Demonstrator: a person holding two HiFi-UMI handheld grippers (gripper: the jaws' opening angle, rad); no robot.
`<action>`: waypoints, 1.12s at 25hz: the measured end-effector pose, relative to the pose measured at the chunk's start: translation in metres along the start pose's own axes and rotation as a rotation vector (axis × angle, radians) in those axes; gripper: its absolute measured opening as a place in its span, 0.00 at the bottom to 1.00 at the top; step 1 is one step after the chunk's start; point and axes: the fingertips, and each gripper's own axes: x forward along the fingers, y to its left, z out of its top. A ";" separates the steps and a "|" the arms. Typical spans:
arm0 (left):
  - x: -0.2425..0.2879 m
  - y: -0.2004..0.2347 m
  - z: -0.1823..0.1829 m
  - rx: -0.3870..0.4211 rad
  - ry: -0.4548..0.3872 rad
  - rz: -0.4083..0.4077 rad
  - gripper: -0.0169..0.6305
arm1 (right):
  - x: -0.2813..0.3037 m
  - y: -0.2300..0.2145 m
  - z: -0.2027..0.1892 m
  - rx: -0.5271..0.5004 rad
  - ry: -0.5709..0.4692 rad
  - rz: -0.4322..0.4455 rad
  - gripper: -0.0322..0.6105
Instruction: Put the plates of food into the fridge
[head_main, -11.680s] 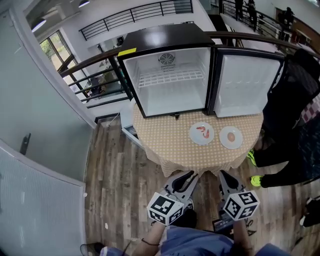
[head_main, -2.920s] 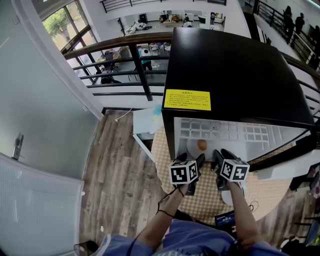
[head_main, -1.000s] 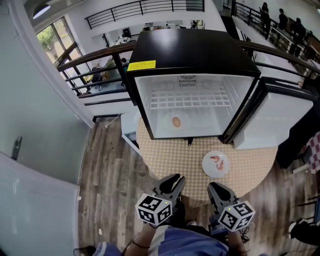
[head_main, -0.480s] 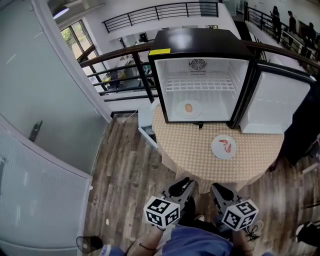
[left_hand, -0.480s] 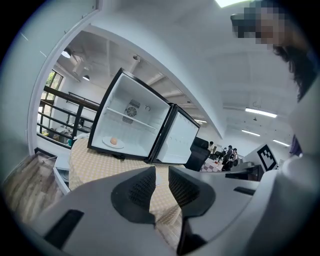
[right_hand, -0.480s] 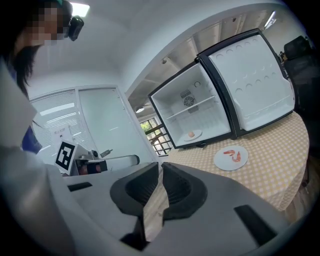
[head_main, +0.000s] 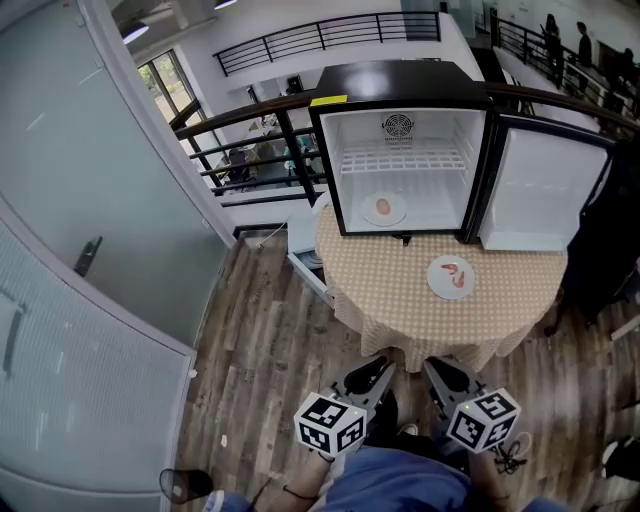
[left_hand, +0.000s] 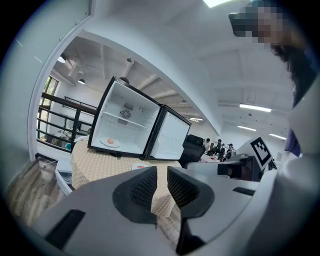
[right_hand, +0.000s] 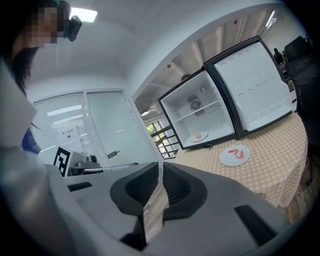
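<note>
Head view: both claws hang low by my body, over the wood floor (head_main: 250, 330), short of the near edge of the round table (head_main: 390, 300).

Left gripper (head_main: 377, 367): jaws have just drawn in a little further to a narrow slit. Nothing is between them; only tablecloth shows through the slit in the left gripper view.

Right gripper (head_main: 437, 367): jaws nearly together, also clenched on nothing.

Task items:
- Plate with the pale round food (head_main: 384, 208) sits on the fridge floor, left of centre. I judge that one done.
- Plate with the red food (head_main: 451, 277) lies on the table, out in front of the fridge (head_main: 390, 78) and just beside the foot of the open door (head_main: 545, 195).

Key relation: the table plate lies ahead of me and slightly right, almost in line with the right gripper and well apart from both claws. The right hand is the nearer one. In the right gripper view the plate also shows right of the jaw line, so I expect to swing a little rightward on approach.

The plate is round, so it has no long axis to line up with; its near rim faces me. From the plate, the open compartment lies beyond and to the left. The door stands swung out on the right and does not block that path.

Judgement: about half done. Next comes the reach over the table edge to that near rim, with the jaws opened first.
</note>
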 end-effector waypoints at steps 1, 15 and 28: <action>-0.002 -0.002 -0.001 0.016 0.003 0.002 0.13 | -0.003 0.002 0.000 0.002 -0.002 -0.007 0.11; -0.017 -0.012 0.001 -0.041 -0.057 -0.021 0.10 | -0.013 0.012 -0.005 0.019 -0.014 -0.008 0.11; 0.024 -0.021 -0.010 -0.020 0.021 -0.092 0.10 | -0.030 -0.022 -0.007 0.054 -0.011 -0.111 0.11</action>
